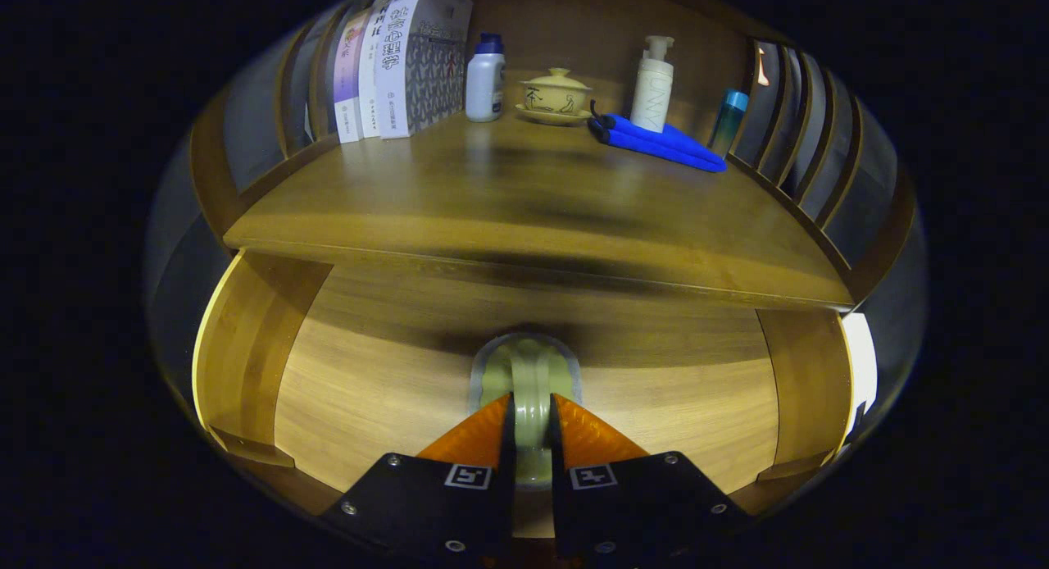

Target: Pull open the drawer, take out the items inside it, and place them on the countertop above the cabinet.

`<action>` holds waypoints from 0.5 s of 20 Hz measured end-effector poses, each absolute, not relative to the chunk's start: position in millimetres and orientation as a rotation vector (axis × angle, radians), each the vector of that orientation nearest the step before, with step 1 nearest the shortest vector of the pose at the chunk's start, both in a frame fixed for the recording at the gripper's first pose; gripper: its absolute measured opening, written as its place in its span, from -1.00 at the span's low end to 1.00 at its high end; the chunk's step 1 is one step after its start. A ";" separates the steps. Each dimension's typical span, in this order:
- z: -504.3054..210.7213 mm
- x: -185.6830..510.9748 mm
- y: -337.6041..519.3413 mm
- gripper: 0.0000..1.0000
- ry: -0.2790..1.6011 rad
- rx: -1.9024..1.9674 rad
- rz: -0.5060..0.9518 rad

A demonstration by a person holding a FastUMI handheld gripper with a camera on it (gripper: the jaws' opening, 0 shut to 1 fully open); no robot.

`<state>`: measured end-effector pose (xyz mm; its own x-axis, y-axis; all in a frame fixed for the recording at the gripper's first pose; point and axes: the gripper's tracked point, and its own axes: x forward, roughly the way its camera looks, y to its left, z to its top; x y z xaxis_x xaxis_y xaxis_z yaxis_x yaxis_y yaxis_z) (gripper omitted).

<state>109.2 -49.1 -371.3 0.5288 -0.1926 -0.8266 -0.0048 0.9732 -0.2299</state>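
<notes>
Your gripper (531, 407) has its two fingers drawn in close on the drawer handle (531, 372) — one pale green arched pull at the middle of the drawer front (393, 372). Both fingers press its sides, with only the handle's width between them. The drawer front sits beneath the overhanging front edge of the countertop (524, 208); whether it has come out at all is hard to judge from this angle, and its inside is out of sight.

On the countertop, along the back edge, you have three books (393, 69) standing upright at the back left corner. Just right of them stands one white bottle with a blue cap (485, 79). Near the middle of the back edge sits one yellow lidded tea bowl on its saucer (556, 95). Right of that stands one white pump bottle (653, 84), touching or just behind one folded blue cloth (660, 143) that runs toward the right edge. One teal bottle (728, 122) stands at the back right corner — just beyond the cloth's far end.
</notes>
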 end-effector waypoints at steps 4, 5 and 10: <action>-356.0 97.7 -29.4 -0.67 0.951 -0.186 -0.062; -348.2 94.3 -29.9 -0.67 0.928 -0.211 -0.060; -284.6 98.4 -24.4 -0.67 0.790 -0.278 -0.070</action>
<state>98.4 -24.4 -284.6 0.7036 -0.1656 -0.6910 -0.0416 0.9612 -0.2727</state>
